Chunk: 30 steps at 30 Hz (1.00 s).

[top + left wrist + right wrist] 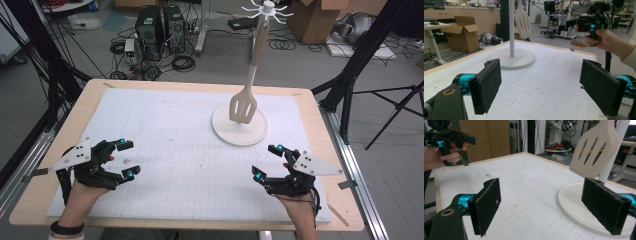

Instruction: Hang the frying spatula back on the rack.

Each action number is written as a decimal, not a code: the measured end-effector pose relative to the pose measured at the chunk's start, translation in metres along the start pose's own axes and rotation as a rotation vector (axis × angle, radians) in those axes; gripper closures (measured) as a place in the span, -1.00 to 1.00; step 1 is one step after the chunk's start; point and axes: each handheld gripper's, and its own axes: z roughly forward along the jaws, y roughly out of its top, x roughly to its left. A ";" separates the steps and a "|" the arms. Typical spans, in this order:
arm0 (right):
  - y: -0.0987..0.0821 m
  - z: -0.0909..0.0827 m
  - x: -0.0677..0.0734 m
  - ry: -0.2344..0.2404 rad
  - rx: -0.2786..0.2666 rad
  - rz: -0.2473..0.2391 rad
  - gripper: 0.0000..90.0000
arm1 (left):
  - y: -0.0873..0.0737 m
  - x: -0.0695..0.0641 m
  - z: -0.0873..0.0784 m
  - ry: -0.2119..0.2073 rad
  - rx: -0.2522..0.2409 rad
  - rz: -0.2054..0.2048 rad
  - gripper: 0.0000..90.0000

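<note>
A cream slotted spatula [245, 97] hangs from the hook rack [267, 11] atop a white stand, whose round base [225, 129] rests on the mat right of centre. The spatula [523, 21] and base [524, 58] lie ahead in the left gripper view; the spatula [595, 151] hangs close over the base [570, 201] in the right gripper view. My left gripper [128, 159] is open at the mat's left, nothing between its pads. At the front right, below the base, my right gripper [267, 162] is open and holds nothing.
A white gridded mat [175, 150] covers the wooden table [95, 87]. Black frame posts [47, 60] flank the table. Computer towers [160, 30], cables and cardboard boxes [320, 20] sit on the floor beyond the far edge.
</note>
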 end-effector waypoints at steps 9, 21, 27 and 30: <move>-0.031 -0.006 0.009 0.002 -0.007 0.032 -0.68 | -0.004 0.000 -0.007 0.028 0.010 0.003 -0.60; -0.034 -0.024 0.008 -0.030 -0.029 0.046 -0.68 | -0.007 -0.006 -0.019 0.055 0.004 -0.002 -0.60; -0.035 -0.023 0.005 -0.034 -0.024 0.052 -0.68 | -0.007 -0.006 -0.025 0.058 -0.009 -0.011 -0.60; -0.037 -0.020 0.004 -0.031 -0.012 0.057 -0.68 | -0.008 -0.006 -0.028 0.064 -0.007 -0.013 -0.60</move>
